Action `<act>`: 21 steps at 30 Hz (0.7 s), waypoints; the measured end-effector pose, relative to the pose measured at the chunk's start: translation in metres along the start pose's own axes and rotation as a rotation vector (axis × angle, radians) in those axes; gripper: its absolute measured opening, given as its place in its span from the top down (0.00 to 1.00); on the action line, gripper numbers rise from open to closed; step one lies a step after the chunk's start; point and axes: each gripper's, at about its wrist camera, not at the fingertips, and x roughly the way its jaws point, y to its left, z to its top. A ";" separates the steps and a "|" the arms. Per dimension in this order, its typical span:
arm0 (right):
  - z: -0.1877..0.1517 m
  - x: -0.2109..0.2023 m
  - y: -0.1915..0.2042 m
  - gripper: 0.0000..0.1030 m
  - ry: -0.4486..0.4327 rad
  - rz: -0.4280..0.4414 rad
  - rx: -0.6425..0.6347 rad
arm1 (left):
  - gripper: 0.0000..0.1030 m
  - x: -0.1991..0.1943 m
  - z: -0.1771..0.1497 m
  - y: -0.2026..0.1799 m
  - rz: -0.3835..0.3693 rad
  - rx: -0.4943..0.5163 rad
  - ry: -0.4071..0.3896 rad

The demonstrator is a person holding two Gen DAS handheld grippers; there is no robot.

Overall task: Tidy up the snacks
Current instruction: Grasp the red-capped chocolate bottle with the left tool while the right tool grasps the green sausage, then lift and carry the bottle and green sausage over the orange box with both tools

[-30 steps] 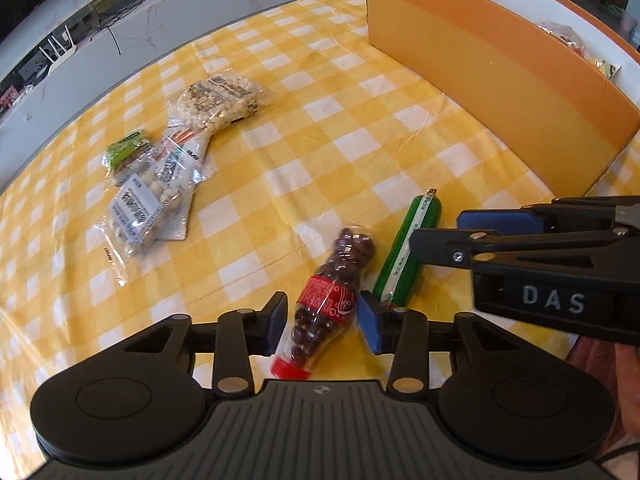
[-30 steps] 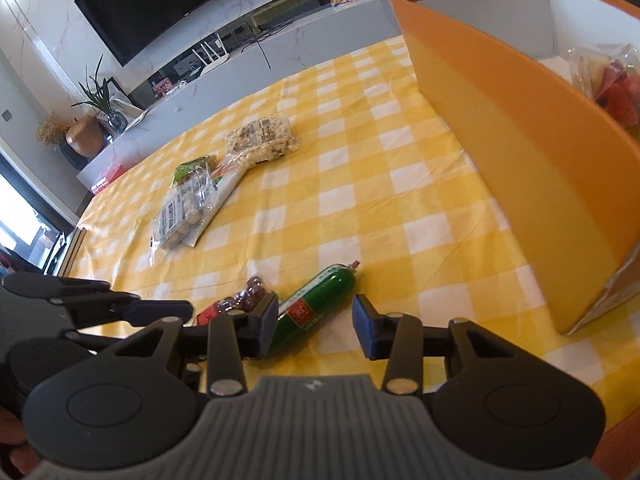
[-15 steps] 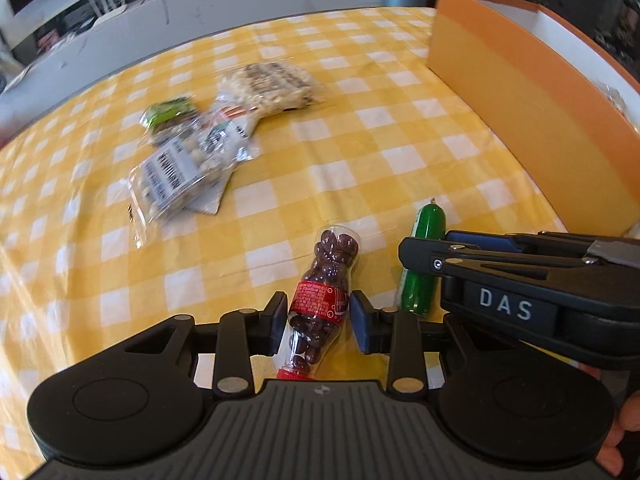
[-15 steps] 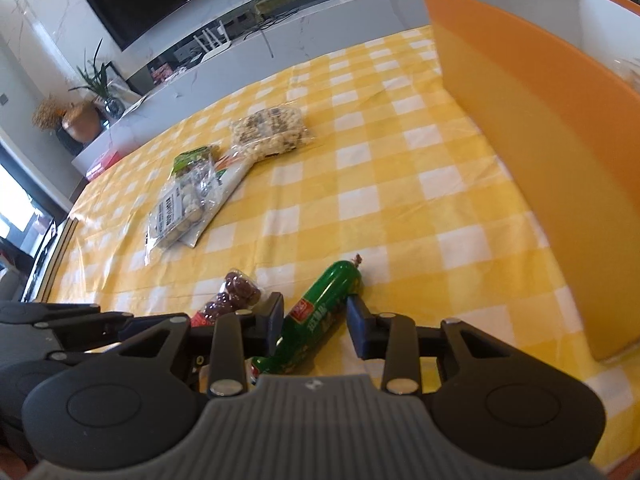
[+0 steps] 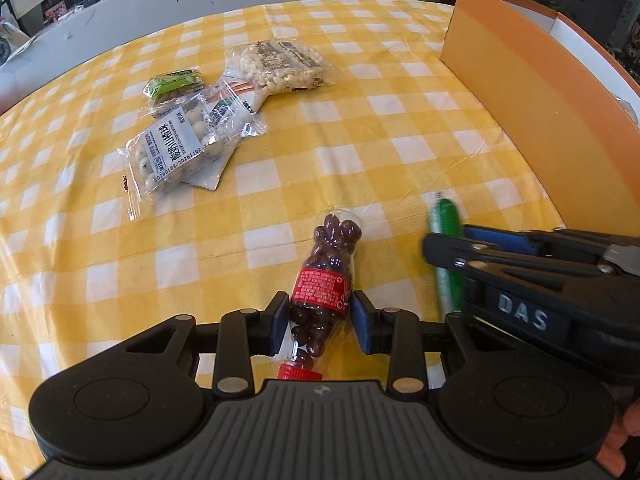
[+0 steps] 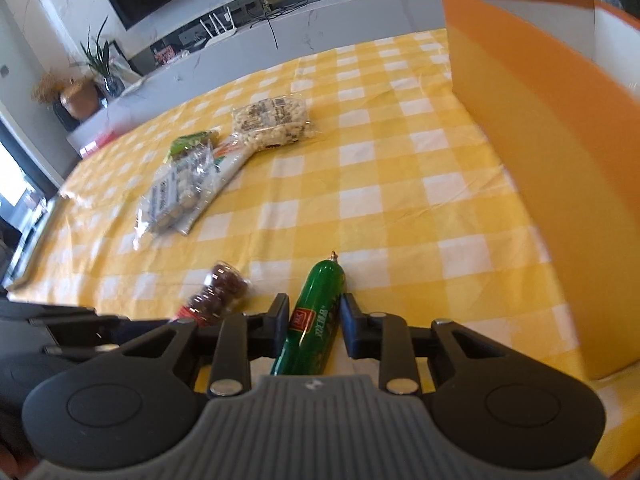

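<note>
The left gripper (image 5: pixel 320 322) is seen closed around a small clear bottle of chocolate beans (image 5: pixel 326 280), its blue pads (image 5: pixel 362 322) pressed against the bottle's red label; the jaws have just been opening very slightly, with the bottle between them. The bottle's red cap is pointed back toward the gripper body and its rounded base is aimed out across the yellow checked tablecloth (image 5: pixel 360 152).

Just to the right of the bottle, the right gripper (image 6: pixel 314 322) is shown clamped on a green sausage stick (image 6: pixel 316 312), the jaws having just been closing on it. The sausage is held at about its middle, with its crimped tip projecting past the fingertips. Whether either snack is lifted clear of the cloth cannot be told.

Beyond the bottle, well apart from it and to its left, a cluster of packets is laid out: a clear bag of pale round sweets (image 5: pixel 176 152) stacked on a white sachet (image 5: pixel 224 136), a small green packet (image 5: pixel 174 84) behind it, and a bag of puffed grains (image 5: pixel 280 64) farthest out. To the right of the bottle, past the sausage, the wall of an orange box (image 5: pixel 540 100) is raised.
</note>
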 end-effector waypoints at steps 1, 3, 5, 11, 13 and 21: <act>-0.001 -0.002 0.001 0.75 -0.001 -0.021 -0.031 | 0.61 0.000 0.000 0.000 0.002 -0.006 -0.002; -0.002 -0.006 0.000 0.75 0.006 -0.057 -0.074 | 0.60 0.000 -0.001 0.000 0.005 -0.012 -0.007; -0.004 -0.008 -0.002 0.75 0.012 -0.068 -0.090 | 0.59 0.000 -0.001 0.001 0.007 -0.015 -0.009; -0.014 -0.007 0.004 0.70 0.009 -0.075 -0.175 | 0.59 -0.001 -0.002 -0.001 0.016 0.006 -0.015; -0.018 -0.007 0.009 0.69 -0.008 -0.089 -0.212 | 0.59 0.000 -0.002 -0.003 0.025 0.018 -0.018; -0.025 -0.009 0.010 0.79 -0.048 -0.094 -0.228 | 0.64 -0.003 -0.004 -0.005 0.036 0.005 -0.038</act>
